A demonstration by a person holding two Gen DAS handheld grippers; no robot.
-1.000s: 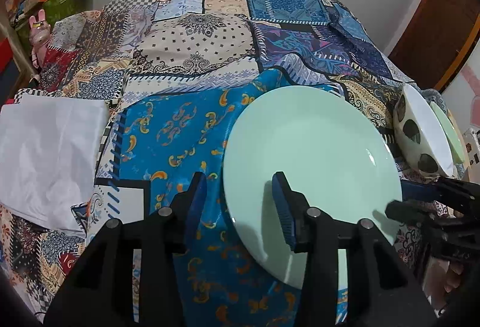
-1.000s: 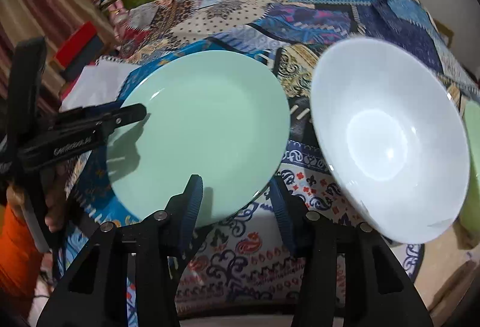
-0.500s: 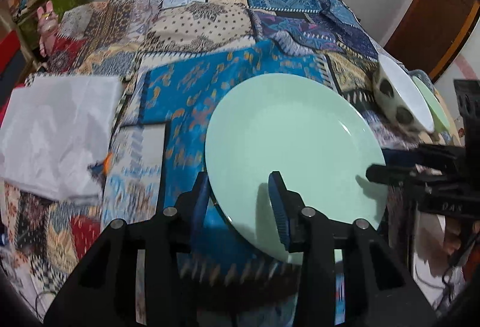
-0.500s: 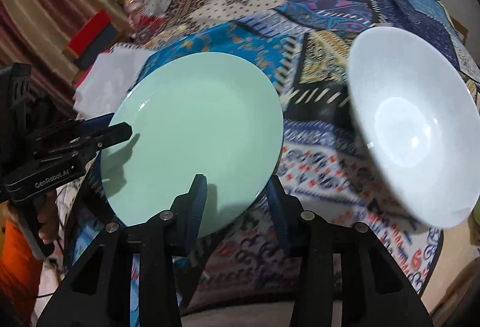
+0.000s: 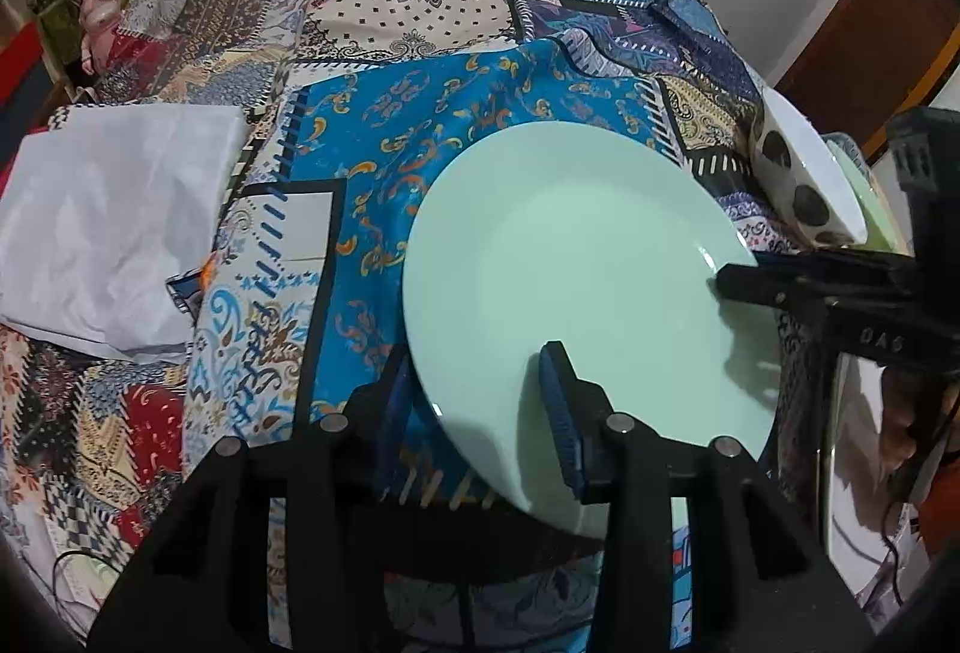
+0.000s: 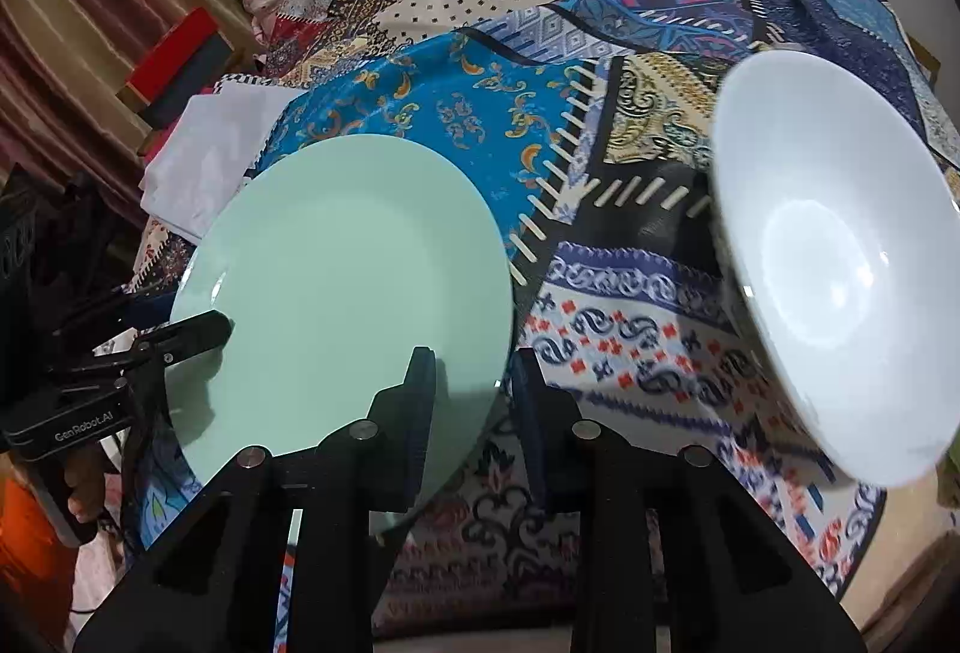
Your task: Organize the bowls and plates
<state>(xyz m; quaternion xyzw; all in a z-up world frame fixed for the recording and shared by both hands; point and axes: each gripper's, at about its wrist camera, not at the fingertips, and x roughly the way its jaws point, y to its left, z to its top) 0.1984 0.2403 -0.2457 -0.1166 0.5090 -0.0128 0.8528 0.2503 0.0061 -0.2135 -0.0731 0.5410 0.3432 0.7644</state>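
A pale green plate (image 5: 570, 257) (image 6: 348, 281) hangs tilted above the patchwork bedspread, held from two sides. My left gripper (image 5: 477, 371) is shut on its near rim, one finger over the plate and one under. In the right wrist view it grips from the left (image 6: 198, 332). My right gripper (image 6: 474, 371) has its jaws closing on the opposite rim, which lies between the pads. The left wrist view shows it at the plate's right edge (image 5: 735, 284). A white bowl (image 6: 840, 263) (image 5: 798, 173) with dark spots outside leans tilted to the right.
The bedspread (image 5: 420, 23) covers the whole surface. A folded white cloth (image 5: 108, 233) (image 6: 204, 155) lies at its left. Another green plate (image 5: 864, 191) sits behind the bowl. Boxes and a pink toy (image 5: 99, 5) crowd the far left; a wooden door (image 5: 870, 23) is far right.
The left gripper carried the plate a little sideways over the bedspread. The right gripper's jaws narrowed onto the plate's rim. The bowl stayed where it was.
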